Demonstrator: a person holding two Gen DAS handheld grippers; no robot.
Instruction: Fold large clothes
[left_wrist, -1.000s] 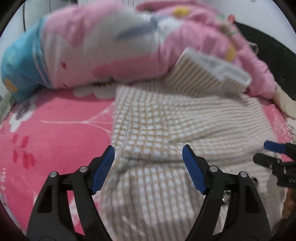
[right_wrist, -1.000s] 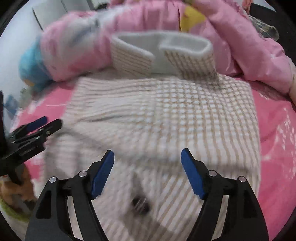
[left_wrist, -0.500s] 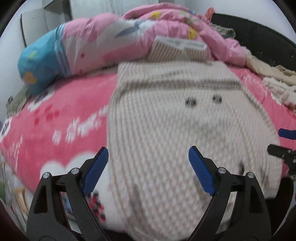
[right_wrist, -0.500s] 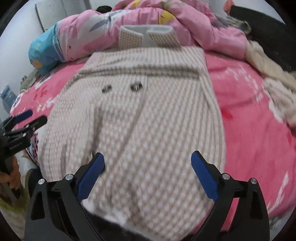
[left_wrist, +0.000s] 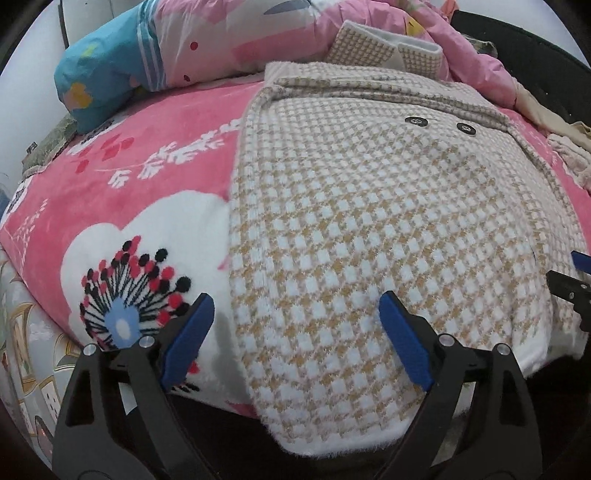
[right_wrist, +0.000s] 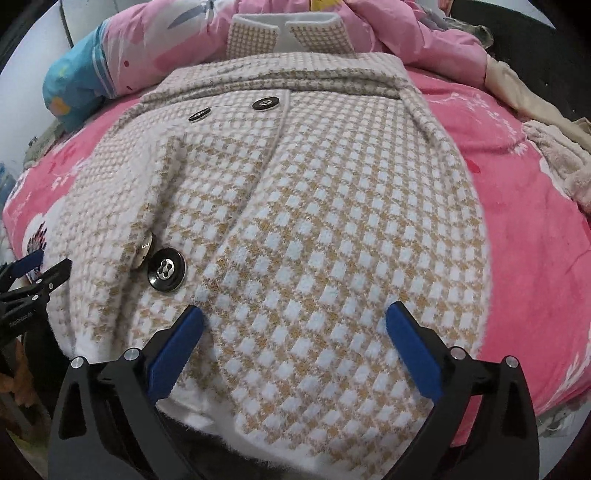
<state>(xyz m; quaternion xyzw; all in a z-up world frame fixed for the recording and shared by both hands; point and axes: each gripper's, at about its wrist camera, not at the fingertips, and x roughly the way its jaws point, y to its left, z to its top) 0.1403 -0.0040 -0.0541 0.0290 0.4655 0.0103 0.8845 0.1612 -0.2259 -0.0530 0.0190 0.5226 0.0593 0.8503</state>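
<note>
A beige-and-white houndstooth coat (left_wrist: 369, 206) lies flat on the pink bed, collar far, hem hanging over the near edge; it also fills the right wrist view (right_wrist: 303, 221), with dark buttons (right_wrist: 167, 270). My left gripper (left_wrist: 295, 325) is open and empty over the hem's left part. My right gripper (right_wrist: 295, 332) is open and empty over the hem's right part. Each gripper shows at the edge of the other's view: the right one (left_wrist: 576, 284) and the left one (right_wrist: 33, 273).
A pink flowered blanket (left_wrist: 129, 166) covers the bed. A rolled pink-and-blue quilt (left_wrist: 155, 55) lies behind the collar. Pale clothes (right_wrist: 546, 147) lie at the far right. The bed's near edge drops off just below the hem.
Both grippers have pulled back from over the coat's middle toward the near hem. They stay open. The coat lies spread as before.
</note>
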